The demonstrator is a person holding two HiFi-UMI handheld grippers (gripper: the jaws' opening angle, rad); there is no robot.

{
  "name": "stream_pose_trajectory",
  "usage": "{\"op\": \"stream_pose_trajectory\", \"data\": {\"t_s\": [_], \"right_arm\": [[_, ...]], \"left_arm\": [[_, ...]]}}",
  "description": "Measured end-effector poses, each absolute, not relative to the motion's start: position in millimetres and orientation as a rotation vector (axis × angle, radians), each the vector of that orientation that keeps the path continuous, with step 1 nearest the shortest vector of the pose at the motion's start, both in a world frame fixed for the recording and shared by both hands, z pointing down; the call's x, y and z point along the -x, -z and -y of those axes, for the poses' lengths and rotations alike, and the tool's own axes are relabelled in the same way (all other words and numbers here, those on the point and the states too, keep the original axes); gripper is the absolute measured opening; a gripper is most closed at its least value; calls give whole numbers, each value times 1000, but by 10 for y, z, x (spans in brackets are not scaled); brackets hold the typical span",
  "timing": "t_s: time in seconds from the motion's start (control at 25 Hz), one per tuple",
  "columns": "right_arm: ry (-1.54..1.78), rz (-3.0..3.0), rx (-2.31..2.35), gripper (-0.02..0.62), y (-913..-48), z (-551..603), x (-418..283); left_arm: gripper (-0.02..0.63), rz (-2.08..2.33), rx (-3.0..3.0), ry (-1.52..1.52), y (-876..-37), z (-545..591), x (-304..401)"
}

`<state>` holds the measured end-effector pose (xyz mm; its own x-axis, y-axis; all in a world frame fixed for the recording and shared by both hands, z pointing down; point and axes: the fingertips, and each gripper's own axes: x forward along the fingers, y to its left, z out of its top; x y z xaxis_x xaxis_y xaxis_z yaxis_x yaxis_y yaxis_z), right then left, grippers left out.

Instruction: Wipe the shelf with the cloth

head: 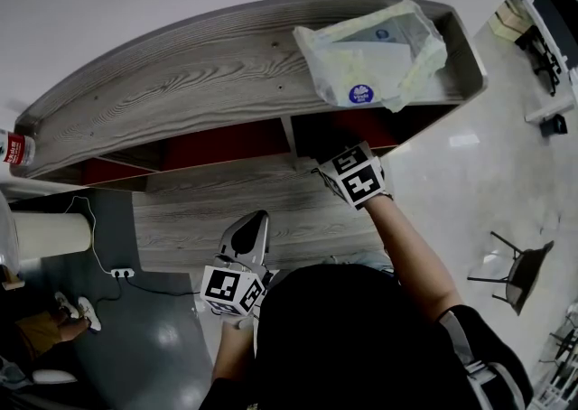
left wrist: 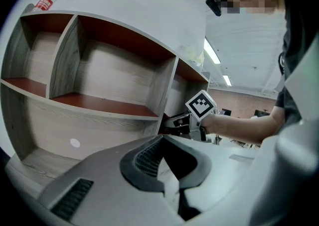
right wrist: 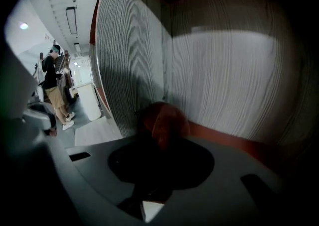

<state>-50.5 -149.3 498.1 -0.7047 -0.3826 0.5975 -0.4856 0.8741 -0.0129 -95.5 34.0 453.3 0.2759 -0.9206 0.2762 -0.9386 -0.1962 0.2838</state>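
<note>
Inside shelf (right wrist: 224, 70), right gripper (right wrist: 162, 138) jaws pinch cloth (right wrist: 167, 119), hidden overhead, left gripper (head: 256, 221) closed.

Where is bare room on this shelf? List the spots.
Shelf top: bare between the bottle at its left end and the plastic bag at its right. The middle compartment and left compartment are bare. Crowded: the right compartment, with the right gripper and cloth.
</note>
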Motion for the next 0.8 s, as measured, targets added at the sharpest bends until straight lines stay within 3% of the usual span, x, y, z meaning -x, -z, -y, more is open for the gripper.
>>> {"op": "stream_pose_trajectory", "data": {"t_s": [0.36,0.8], "right_arm": [[-752,2702,-455,77,-4672,1285,644],[-1025,3002,-350,72,-3792,1202,587]], "left_arm": [[5,1675,-2162,-67,-4544,-346,945],[5,1654,-2178,-70,-4546,-273,890]]}}
